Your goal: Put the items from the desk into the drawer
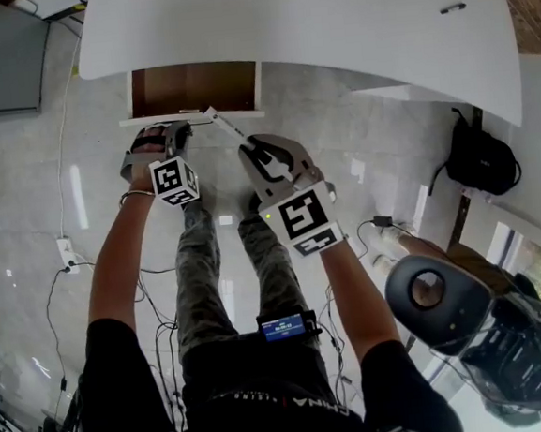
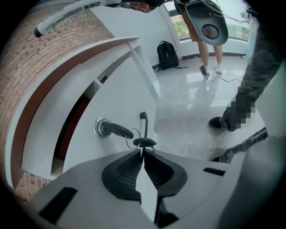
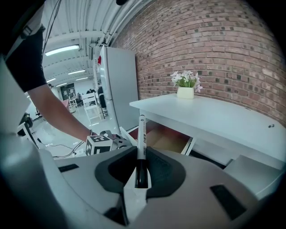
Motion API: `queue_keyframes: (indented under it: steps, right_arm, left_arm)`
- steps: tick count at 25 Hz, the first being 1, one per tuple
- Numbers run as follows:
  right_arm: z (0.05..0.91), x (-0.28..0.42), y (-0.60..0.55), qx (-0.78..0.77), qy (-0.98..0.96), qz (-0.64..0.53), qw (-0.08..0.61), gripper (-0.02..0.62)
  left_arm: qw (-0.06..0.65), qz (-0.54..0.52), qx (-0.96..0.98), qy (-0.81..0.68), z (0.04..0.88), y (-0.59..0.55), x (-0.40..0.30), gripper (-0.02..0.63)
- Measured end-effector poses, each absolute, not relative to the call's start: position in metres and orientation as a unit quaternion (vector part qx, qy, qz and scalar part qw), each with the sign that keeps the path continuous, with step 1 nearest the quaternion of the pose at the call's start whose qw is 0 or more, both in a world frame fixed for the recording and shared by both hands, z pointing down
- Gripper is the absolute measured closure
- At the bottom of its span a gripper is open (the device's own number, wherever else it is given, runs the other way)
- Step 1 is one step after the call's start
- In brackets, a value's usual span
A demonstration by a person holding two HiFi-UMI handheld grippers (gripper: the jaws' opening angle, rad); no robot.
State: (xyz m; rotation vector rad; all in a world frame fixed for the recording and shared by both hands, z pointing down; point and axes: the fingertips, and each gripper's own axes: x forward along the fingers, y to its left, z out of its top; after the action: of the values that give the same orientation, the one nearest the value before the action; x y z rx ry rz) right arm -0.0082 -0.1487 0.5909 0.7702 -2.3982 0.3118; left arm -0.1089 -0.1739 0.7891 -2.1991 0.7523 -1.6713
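Left gripper [image 2: 142, 151] has its jaws pinched together on a key [image 2: 144, 143] hanging at the drawer [image 1: 193, 88] front. Right gripper [image 3: 141, 151] clamps the marker [image 3: 141, 129] just before that open drawer. White desk [image 1: 328, 17], glossy pale floor [image 1: 23, 185], brick wall [image 3: 214, 49]. The desk edge hides most of the drawer's inside.

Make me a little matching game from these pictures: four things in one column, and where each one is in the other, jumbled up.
Things:
1. marker
2. key
3. flower pot
4. backpack

Places:
A. on the floor
B. pinched in the left claw
C. on the desk top
D. gripped in the right claw

Pairs: 1-D, 2-B, 3-C, 4-A.
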Motion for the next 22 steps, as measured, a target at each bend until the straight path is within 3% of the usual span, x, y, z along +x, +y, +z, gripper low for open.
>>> queue_keyframes:
  steps: [13, 22]
  right_arm:
    - [0.627, -0.041, -0.179, 0.209, -0.909, 0.059, 0.355, 0.523]
    - [0.698, -0.084, -0.222, 0.110, -0.896, 0.038, 0.428, 0.523]
  left_arm:
    - [0.155, -0.561, -0.765, 0.276, 0.800, -0.157, -0.111, 0.580]
    - [0.172, -0.543, -0.769, 0.291, 0.811, -0.154, -0.114, 0.580]
